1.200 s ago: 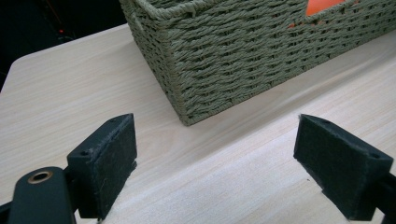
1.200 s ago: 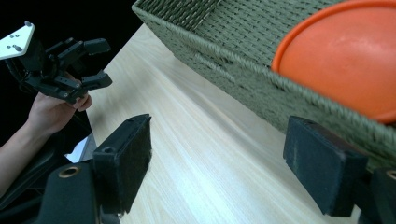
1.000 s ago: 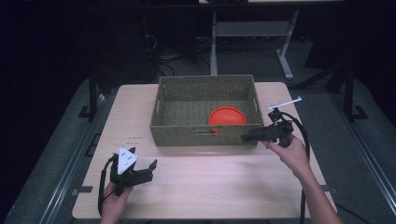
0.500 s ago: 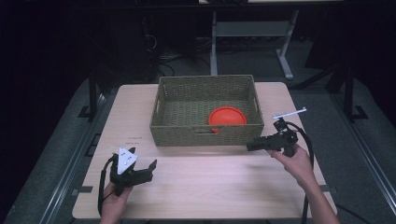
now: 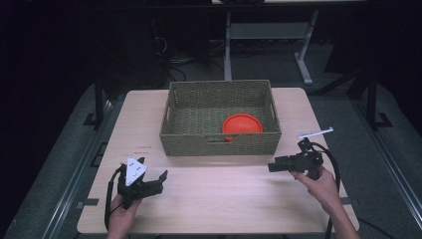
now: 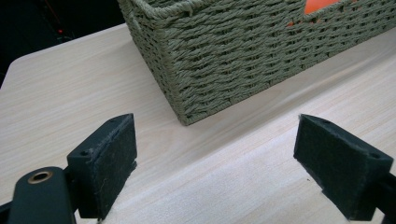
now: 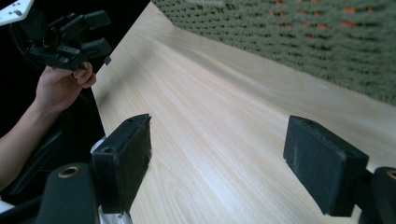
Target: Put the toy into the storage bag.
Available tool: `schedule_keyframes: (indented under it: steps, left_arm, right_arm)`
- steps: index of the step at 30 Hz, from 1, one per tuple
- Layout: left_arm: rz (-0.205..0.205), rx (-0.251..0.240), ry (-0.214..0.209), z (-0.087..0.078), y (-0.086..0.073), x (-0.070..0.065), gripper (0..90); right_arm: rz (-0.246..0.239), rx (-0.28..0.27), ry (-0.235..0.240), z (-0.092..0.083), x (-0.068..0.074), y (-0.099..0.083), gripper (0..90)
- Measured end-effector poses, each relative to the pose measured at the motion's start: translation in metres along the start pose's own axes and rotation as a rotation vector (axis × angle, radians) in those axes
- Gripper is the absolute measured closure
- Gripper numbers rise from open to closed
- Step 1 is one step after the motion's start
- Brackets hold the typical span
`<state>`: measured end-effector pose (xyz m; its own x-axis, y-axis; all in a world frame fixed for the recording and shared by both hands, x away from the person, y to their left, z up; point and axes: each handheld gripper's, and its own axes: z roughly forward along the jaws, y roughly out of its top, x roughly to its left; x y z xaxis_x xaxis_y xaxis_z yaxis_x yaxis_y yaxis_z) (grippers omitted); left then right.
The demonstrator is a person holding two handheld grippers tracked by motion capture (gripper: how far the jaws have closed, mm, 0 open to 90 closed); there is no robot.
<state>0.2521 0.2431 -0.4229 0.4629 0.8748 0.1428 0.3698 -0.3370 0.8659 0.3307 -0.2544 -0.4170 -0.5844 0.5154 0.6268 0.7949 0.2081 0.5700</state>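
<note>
Right hand-held gripper [image 5: 272, 166], jaws apart and empty, lies level near the worktop's [image 5: 224, 199] right edge; the orange plate [image 5: 242, 123] in the basket [image 5: 219, 144] sits beyond, nearer it than the left hand-held gripper [image 5: 159, 180], also apart.

**My two handheld grippers, up close**

My left gripper [image 5: 161, 178] is matt black with a grey three-cornered plate on top, dotted with small dark marks. A black cable loops from its body past my wrist. In the left gripper view its jaws are blocky black pieces faced with rough, felt-like pads [image 6: 116, 158], each with a small screw hole, and a brass-coloured ring sits in the arm below.

My right gripper [image 5: 271, 167] is also black, with a thin pale bar sticking out above it and a black cable curving behind. Its pads [image 7: 135, 154] look just as fuzzy. My forearms are bare, with no sleeves.
</note>
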Motion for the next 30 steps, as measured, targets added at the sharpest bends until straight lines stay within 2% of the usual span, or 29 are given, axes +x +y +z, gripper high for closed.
schedule_keyframes:
  steps: [7, 14, 23, 25, 27, 28, 30]
  left_arm:
    - [-0.002, 0.000, 0.001, 0.000, 0.000, 0.000, 12.7]
    - [0.000, 0.004, -0.002, 0.000, 0.000, -0.001, 12.8]
    - [-0.004, 0.001, -0.002, 0.000, 0.000, 0.000, 12.7]
    - [-0.004, 0.002, -0.002, 0.000, 0.000, 0.000, 12.8]
    - [0.004, 0.003, -0.004, 0.001, 0.000, -0.001, 12.8]
    - [0.004, 0.003, -0.004, 0.001, 0.000, -0.001, 12.8]
    - [0.008, 0.002, -0.004, 0.001, 0.000, -0.001, 12.7]
  right_arm:
    - [0.017, -0.010, 0.004, -0.002, -0.005, -0.014, 22.2]
    - [0.032, 0.006, 0.005, -0.005, -0.009, -0.029, 21.9]
    - [0.050, -0.043, 0.003, -0.015, -0.010, -0.054, 21.3]
    - [0.047, -0.044, -0.011, -0.017, -0.010, -0.060, 20.5]
    - [0.017, -0.061, -0.032, -0.019, -0.007, -0.070, 19.7]
    - [0.017, -0.061, -0.032, -0.019, -0.007, -0.070, 19.7]
    - [-0.018, -0.098, -0.049, -0.021, -0.005, -0.079, 19.5]
